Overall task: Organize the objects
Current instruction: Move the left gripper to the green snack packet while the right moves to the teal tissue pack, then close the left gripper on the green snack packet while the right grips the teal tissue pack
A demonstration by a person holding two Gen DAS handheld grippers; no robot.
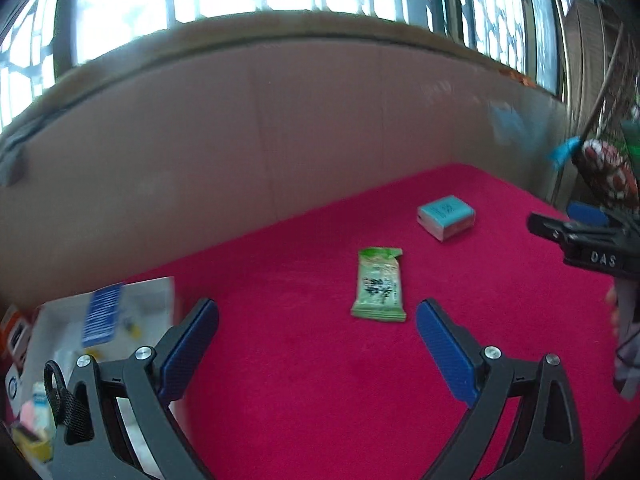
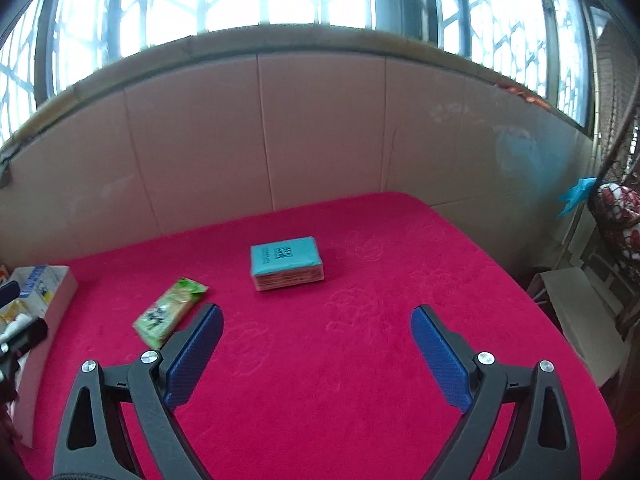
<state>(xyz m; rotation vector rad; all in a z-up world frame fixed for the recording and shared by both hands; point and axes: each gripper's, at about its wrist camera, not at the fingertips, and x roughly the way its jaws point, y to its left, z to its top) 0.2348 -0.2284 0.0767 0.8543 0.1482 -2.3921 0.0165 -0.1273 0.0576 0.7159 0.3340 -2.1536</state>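
While both the left hand-held gripper (image 1: 317, 318) and right hand-held gripper (image 2: 317, 325) hang spread and empty over the red bench (image 2: 360, 360), the sachet (image 1: 379, 285), just beside the teal box (image 1: 446, 216), looks light, soft, crinkly: pinch across its narrow sides.

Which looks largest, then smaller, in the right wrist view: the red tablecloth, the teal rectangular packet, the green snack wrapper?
1. Red tablecloth, by far the largest.
2 and 3. Teal rectangular packet and green snack wrapper look about alike; the wrapper lies nearer the camera and is partly hidden behind a finger, so no ranking.
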